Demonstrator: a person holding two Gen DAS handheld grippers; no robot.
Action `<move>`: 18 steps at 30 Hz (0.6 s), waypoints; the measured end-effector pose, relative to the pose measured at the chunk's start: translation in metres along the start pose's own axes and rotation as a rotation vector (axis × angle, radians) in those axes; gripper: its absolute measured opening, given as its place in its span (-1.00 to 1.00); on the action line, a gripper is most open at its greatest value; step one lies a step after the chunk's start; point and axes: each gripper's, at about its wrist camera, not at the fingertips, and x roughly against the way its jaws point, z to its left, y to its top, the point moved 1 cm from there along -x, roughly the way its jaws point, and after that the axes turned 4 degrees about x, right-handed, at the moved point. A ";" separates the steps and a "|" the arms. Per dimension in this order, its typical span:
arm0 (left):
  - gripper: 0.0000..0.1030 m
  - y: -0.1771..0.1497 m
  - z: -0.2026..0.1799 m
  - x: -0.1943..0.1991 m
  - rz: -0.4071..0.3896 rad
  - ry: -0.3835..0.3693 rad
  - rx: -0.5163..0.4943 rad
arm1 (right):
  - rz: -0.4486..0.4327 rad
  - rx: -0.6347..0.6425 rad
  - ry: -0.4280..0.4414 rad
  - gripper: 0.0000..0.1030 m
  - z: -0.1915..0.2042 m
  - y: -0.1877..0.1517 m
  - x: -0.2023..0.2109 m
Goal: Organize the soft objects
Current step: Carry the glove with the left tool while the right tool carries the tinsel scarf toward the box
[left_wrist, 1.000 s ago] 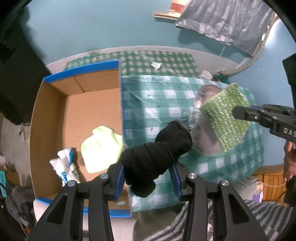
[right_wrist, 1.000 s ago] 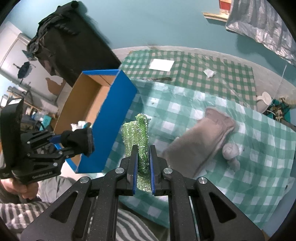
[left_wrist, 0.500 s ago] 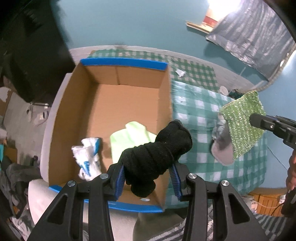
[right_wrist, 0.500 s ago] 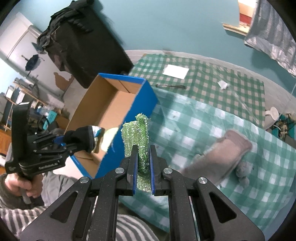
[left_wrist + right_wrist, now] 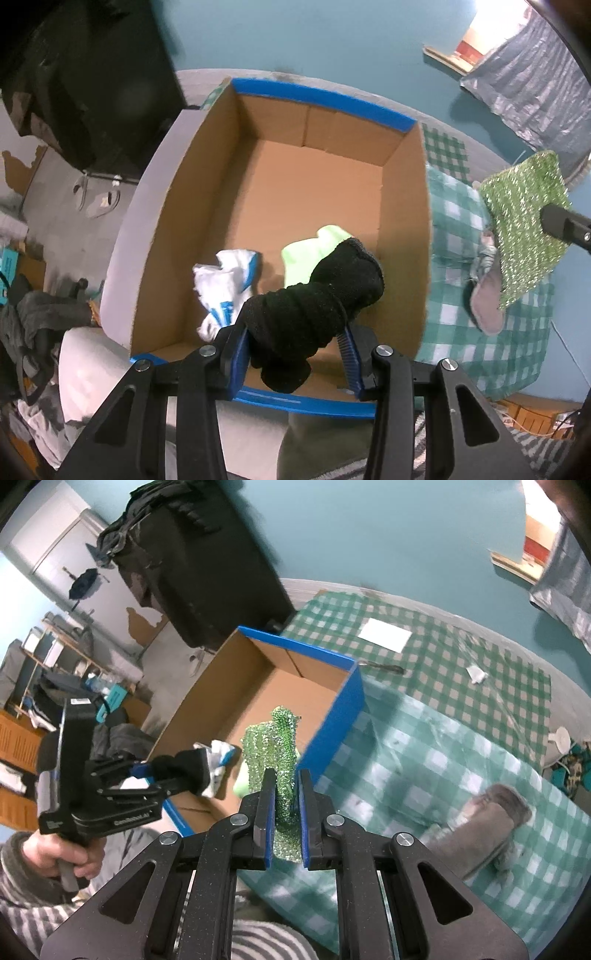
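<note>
Left gripper clamps the black sock above the box, over the white and yellow items inside. Right gripper pinches the green cloth beside the box. Since a second ago, the left gripper has moved from over the tablecloth to over the box.

A: Black sock bundle covers part of the lime cloth in the box. Can't read the blue print on the white item.

B: Grey plush is blurred; sparkly green cloth hides most of it in the left view.
</note>
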 end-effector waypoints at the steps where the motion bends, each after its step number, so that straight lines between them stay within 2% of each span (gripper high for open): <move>1: -0.14 0.000 0.002 -0.002 0.005 0.005 0.002 | 0.002 0.006 0.002 -0.82 0.003 0.003 -0.003; 6: -0.08 0.001 0.013 -0.009 0.030 0.042 0.017 | 0.017 0.032 0.013 -0.82 0.017 0.014 -0.018; 8: 0.05 0.001 0.018 -0.010 0.029 0.054 0.023 | 0.026 0.046 0.013 -0.82 0.024 0.019 -0.026; 15: 0.20 0.004 0.031 -0.014 0.054 0.070 0.027 | 0.044 0.075 0.018 -0.82 0.043 0.032 -0.047; 18: 0.37 0.005 0.035 -0.014 0.051 0.069 0.034 | 0.052 0.082 0.025 -0.81 0.049 0.036 -0.057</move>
